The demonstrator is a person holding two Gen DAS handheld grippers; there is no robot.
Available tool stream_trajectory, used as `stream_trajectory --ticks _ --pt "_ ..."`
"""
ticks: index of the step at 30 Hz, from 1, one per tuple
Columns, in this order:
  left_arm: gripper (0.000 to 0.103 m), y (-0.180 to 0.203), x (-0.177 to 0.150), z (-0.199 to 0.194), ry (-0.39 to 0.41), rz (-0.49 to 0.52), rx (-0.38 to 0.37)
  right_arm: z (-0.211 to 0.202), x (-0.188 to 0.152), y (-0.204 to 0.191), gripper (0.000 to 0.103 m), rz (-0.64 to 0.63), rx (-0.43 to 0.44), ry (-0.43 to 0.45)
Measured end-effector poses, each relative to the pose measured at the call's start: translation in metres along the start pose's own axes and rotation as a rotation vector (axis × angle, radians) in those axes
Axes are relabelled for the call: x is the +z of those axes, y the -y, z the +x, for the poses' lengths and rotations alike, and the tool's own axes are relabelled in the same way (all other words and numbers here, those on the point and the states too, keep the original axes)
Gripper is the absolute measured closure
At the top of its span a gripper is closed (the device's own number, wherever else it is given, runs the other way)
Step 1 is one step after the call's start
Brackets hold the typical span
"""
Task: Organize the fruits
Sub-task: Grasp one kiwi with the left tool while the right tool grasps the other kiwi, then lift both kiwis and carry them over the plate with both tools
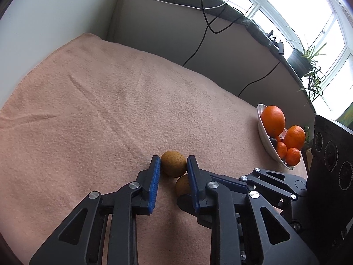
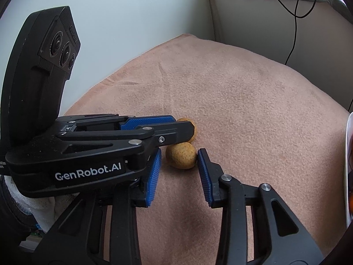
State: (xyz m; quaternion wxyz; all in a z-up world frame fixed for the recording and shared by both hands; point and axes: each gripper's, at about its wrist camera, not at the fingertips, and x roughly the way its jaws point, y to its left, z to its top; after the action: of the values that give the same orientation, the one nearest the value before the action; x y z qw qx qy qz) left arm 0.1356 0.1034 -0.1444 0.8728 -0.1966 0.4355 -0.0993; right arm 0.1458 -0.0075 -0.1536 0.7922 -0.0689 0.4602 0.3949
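Two round brown speckled fruits lie touching on the peach terry towel [image 1: 99, 101]: the far fruit [image 1: 173, 163] sits between the left gripper's [image 1: 173, 165] fingertips, the near fruit [image 2: 181, 155] between the right gripper's [image 2: 179, 158]. A white ceramic bowl [image 1: 263, 132] holding round oranges [image 1: 273, 120] stands on the towel's far right.

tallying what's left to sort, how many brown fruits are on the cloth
2. One brown fruit sits between the left tool's pads; the other lies beside it, between the right tool's open pads.
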Motion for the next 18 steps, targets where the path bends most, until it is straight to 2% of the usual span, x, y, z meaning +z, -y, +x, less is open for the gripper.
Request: stream_trajectory --ticks 18 --pt "0.08 -0.001 0.0 -0.013 0.038 -0.022 -0.011 -0.018 -0.002 0.001 0.072 -0.004 -0.02 0.036"
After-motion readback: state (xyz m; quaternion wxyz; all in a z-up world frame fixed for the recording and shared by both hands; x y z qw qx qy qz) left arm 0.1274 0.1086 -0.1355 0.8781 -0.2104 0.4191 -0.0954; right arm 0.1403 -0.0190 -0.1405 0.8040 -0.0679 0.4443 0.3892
